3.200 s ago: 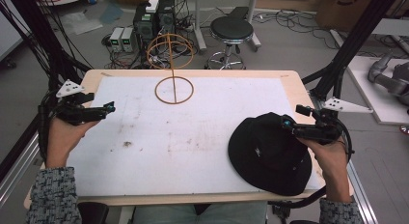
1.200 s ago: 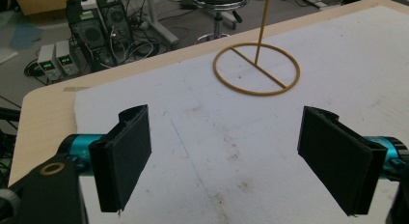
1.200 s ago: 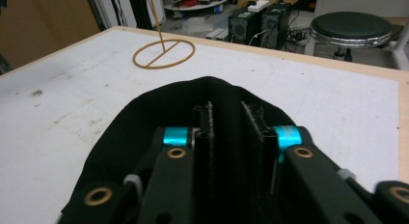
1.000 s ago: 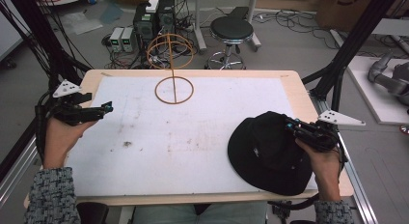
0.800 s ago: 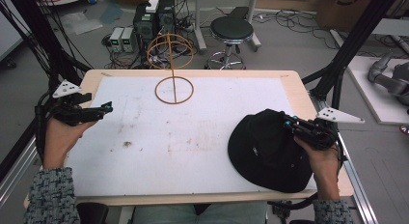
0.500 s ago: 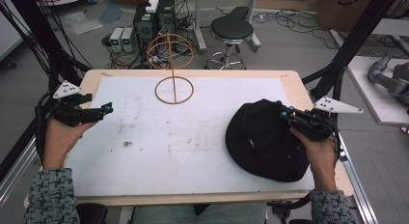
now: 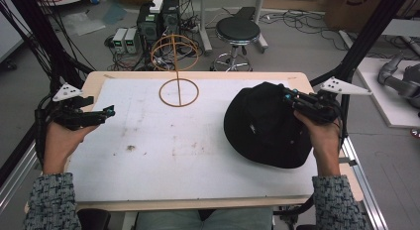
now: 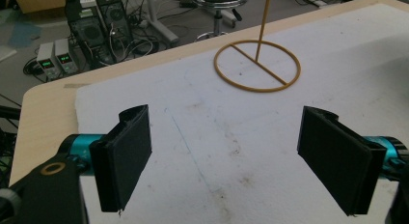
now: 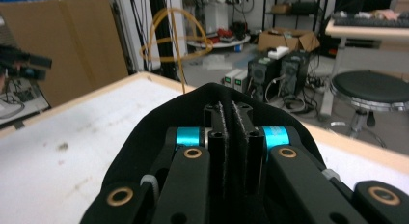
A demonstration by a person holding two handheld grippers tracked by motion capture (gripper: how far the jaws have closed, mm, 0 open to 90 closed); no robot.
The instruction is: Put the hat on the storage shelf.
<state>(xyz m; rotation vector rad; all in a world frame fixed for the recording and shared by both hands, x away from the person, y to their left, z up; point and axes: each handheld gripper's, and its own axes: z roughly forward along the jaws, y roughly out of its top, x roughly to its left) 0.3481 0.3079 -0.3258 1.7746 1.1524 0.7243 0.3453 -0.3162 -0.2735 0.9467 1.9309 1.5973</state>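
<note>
The table (image 7: 148,155) is bare white board with a worn patch or two, and the wire stand (image 7: 179,86) sits at its far middle, hoop base flat, stem rising to a cage on top. The hat (image 7: 265,126) is at my right side of the table, near edge low against the board, far edge lifted. My right gripper (image 7: 292,97) is clamped on the brim there; in the right gripper view the pads (image 9: 230,132) sit nearly together with only black cloth pinched between them.

The worry is that grip — one thin fold of soft fabric, held at the edge, with the whole floppy crown hanging off it. If I swing fast, I'd judge the cloth could creep out of the pads, or the low edge could drag on the board and twist the hat round.

Next, the stand looks light. A sagging brim could catch the stem and tip it.

My left gripper (image 7: 101,112) is at the left edge, jaws wide apart, holding nothing — too far off to steady anything.
</note>
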